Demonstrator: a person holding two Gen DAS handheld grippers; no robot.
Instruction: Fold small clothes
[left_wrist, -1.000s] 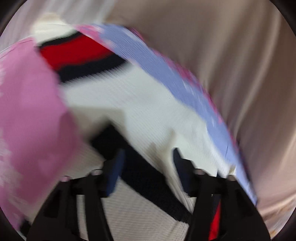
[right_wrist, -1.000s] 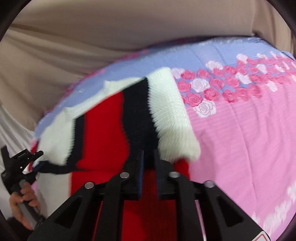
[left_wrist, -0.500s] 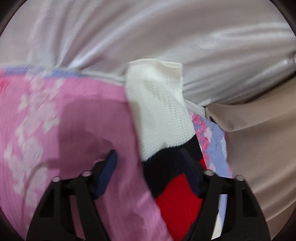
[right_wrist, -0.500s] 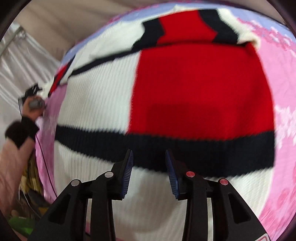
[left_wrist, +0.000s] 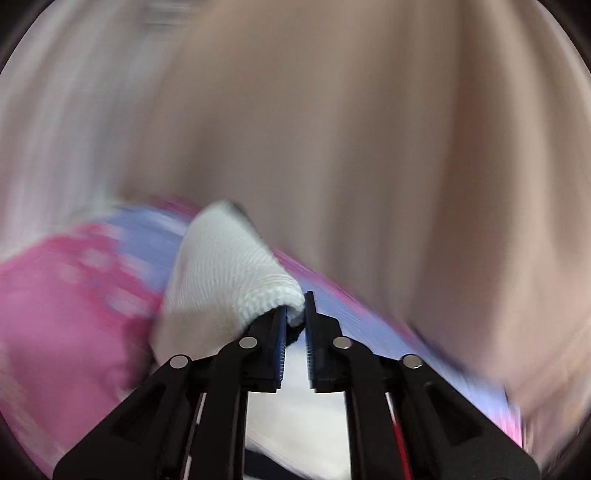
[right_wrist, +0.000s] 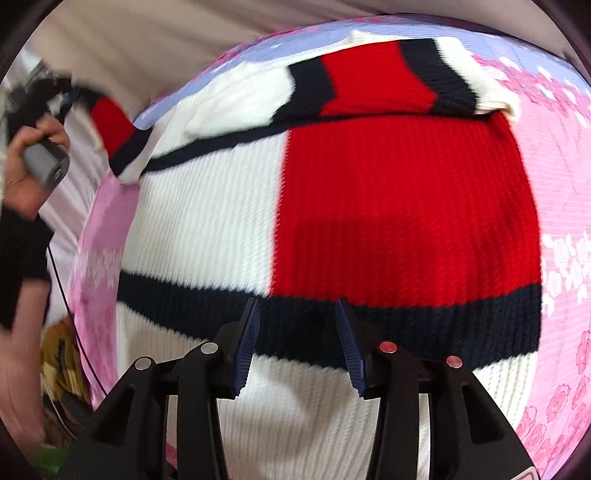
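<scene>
A knitted sweater (right_wrist: 332, 206) in white, red and navy blocks lies flat on a pink and lilac flowered sheet (right_wrist: 554, 155). Its right sleeve is folded across the top of the body. My left gripper (left_wrist: 295, 314) is shut on the white cuff (left_wrist: 236, 273) of the other sleeve and holds it up off the sheet; it also shows far left in the right wrist view (right_wrist: 62, 99), with the red and navy sleeve (right_wrist: 110, 129) stretched from it. My right gripper (right_wrist: 295, 321) is open and empty, hovering over the sweater's navy band.
Beige fabric (left_wrist: 369, 129) and white draped cloth (left_wrist: 55, 110) hang behind the sheet. The person's left hand and dark-sleeved forearm (right_wrist: 22, 206) are at the left edge, with a thin cable below. Yellow and green items (right_wrist: 59, 369) lie low at the left.
My left gripper closed on the white cuff and is lifting the sleeve, swinging fast. My right gripper let go of the right sleeve, opened wider and now hovers over the body.
</scene>
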